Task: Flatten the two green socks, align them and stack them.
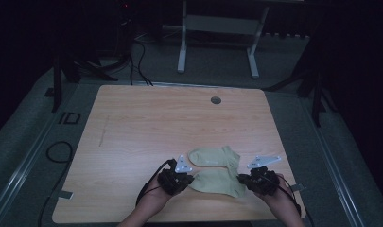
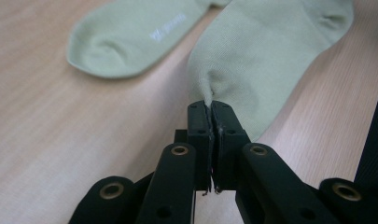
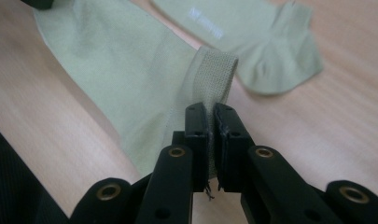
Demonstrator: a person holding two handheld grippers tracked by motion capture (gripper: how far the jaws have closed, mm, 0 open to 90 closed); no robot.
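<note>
Two pale green socks lie near the front edge of the wooden table (image 1: 146, 123). The near sock (image 1: 217, 183) (image 2: 266, 51) (image 3: 126, 79) stretches between both grippers. My left gripper (image 1: 191, 178) (image 2: 210, 106) is shut on its toe end, the fabric pinched into a small peak. My right gripper (image 1: 242, 179) (image 3: 210, 108) is shut on its ribbed cuff (image 3: 215, 70), which stands lifted off the table. The far sock (image 1: 213, 156) (image 2: 130, 39) (image 3: 252, 42) lies flat just behind, with a white printed mark on it.
A round cable hole (image 1: 216, 100) sits near the table's far edge. A white desk frame (image 1: 217, 38) and cables (image 1: 132, 61) stand on the floor beyond. A person's hands (image 1: 153, 203) come in from the bottom.
</note>
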